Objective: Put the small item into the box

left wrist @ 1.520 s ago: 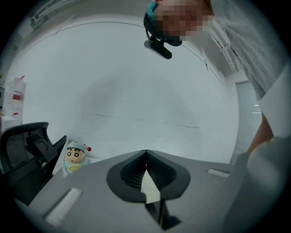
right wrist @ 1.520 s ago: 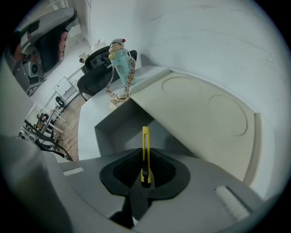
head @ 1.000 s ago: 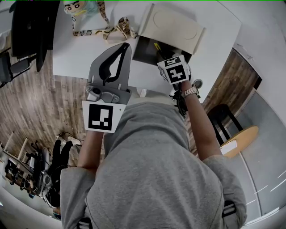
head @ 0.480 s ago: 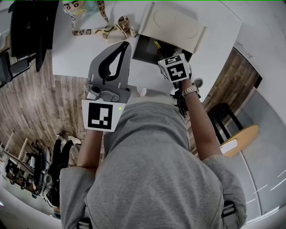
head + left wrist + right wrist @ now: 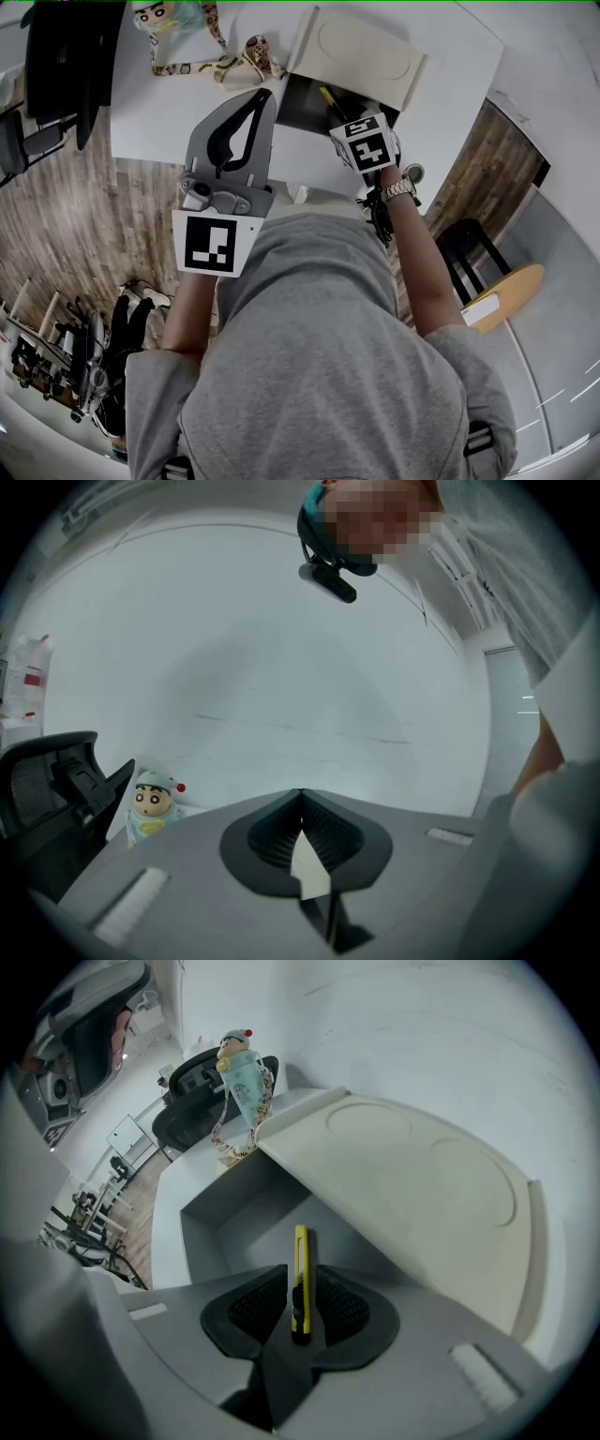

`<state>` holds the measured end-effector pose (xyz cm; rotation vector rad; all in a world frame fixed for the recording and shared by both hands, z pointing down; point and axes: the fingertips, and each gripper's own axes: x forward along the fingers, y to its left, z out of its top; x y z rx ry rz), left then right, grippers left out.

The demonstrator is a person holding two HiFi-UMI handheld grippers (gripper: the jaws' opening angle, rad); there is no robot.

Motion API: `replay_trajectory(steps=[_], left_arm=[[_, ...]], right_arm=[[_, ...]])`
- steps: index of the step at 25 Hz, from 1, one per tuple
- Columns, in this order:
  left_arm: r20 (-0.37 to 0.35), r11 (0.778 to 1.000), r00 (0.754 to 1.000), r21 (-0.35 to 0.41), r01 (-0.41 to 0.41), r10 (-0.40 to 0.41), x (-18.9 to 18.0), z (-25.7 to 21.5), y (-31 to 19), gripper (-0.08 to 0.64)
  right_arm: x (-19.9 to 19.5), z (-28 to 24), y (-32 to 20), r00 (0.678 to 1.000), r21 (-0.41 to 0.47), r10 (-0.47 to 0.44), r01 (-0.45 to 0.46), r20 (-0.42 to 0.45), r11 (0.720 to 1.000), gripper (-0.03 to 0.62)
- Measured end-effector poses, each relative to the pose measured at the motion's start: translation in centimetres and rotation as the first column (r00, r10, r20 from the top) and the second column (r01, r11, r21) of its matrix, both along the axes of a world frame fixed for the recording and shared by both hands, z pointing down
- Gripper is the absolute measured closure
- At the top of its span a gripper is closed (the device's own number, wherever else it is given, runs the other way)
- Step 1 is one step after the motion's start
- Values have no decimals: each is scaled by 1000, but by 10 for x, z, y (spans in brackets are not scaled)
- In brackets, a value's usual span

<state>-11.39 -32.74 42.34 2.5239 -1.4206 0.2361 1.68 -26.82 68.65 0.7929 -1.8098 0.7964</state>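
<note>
My right claw (image 5: 301, 1277) is shut tight on the small yellow knife (image 5: 300, 1246). The two black pads press on its sides near one end. The rest of the knife sticks straight out past the tips.

The knife is over the open box (image 5: 234, 1208) and points down into the grey inside. I cannot tell if the far end touches the bottom. In the head view the knife shows over the dark hole of the box, close to the edge nearest me.

The box sits on a white table (image 5: 141, 112). Its pale lid (image 5: 422, 1194) is tipped up and back on the far side. The lid has round shapes pressed into it.

My left claw (image 5: 300, 797) is closed too, but it holds nothing. Its tips meet, and I see only white wall past them. In the head view it hangs over the near edge of the table, to the left of the box and apart from the knife.

A little doll (image 5: 152, 803) with a blue hat stands at the far left of the table. A spotted strap (image 5: 202, 66) lies next to it, between the doll and the box. A black chair (image 5: 56, 56) is left of the table. There is a watch (image 5: 399, 191) on the right wrist, just behind the right claw
</note>
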Motion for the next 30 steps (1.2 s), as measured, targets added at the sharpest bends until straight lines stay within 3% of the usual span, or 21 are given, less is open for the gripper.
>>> replay_trajectory(steps=[11,30], left_arm=[[4,1000,1000,23,-8,8,12,-7,15,557],[22,999,1000,37,-6,5,41,-16,82,557]], right_arm=[[5,-21,-3,999,76,34,-36,31,996,575],[25,-69,49,991,150,64,-81,114,985,577]])
